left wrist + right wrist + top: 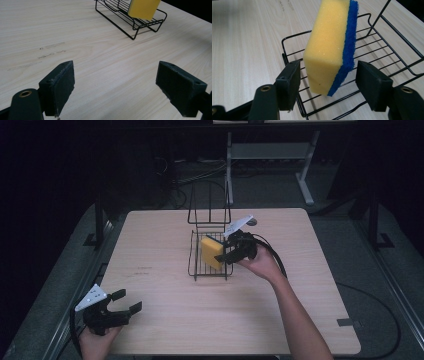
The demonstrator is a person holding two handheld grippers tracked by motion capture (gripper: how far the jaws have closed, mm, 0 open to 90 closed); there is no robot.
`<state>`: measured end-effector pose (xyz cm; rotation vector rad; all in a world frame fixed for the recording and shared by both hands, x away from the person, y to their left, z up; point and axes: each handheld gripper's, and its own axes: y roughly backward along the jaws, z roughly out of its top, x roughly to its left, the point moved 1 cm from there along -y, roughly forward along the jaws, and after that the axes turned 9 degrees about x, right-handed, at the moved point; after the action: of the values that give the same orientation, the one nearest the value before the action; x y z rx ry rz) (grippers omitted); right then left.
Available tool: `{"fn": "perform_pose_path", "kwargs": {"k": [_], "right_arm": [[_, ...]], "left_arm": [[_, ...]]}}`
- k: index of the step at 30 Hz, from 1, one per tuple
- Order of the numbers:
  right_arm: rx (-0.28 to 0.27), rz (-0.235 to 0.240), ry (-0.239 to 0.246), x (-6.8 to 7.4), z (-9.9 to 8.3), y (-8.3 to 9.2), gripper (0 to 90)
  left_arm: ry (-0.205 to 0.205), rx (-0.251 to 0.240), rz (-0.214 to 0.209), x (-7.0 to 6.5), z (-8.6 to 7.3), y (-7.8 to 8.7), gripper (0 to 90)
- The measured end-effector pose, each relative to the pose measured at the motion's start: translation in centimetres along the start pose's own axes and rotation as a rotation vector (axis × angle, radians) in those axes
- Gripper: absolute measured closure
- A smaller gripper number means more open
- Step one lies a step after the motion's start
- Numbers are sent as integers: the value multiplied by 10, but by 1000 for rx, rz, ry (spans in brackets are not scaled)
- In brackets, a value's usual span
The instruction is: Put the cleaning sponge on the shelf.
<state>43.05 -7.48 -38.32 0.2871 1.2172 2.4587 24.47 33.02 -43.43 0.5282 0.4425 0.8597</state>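
Observation:
A yellow sponge (pixel 211 251) with a blue scouring side (pixel 349 42) stands on its edge in a black wire rack (pixel 196 270) at the middle of the table. My right gripper (pixel 223 254) reaches in from the right, one jaw on each side of the sponge (pixel 327 50). A narrow gap shows at both pads, so the jaws are open around it. My left gripper (pixel 127 301) rests near the table's front left corner, open wide with nothing between its fingers (pixel 60 87). In the left gripper view the rack (pixel 125 30) and sponge (pixel 143 8) lie far ahead.
The rack has a tall wire back (pixel 209 202) on its far side. The light wooden table (pixel 165 235) has faint scuff marks (pixel 50 52) left of centre. A white table frame (pixel 305 180) and cables lie on the dark floor beyond.

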Motion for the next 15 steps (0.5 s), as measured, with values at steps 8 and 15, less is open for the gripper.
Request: {"fn": "perform_pose_path", "kwargs": {"k": [8, 15], "right_arm": [[-4, -2, -1, -1, -6, 5, 293], [0, 2, -7, 0, -9, 13, 260]], "left_arm": [[0, 3, 1, 0, 0, 0, 147], [0, 4, 1, 0, 1, -2, 147]]}}
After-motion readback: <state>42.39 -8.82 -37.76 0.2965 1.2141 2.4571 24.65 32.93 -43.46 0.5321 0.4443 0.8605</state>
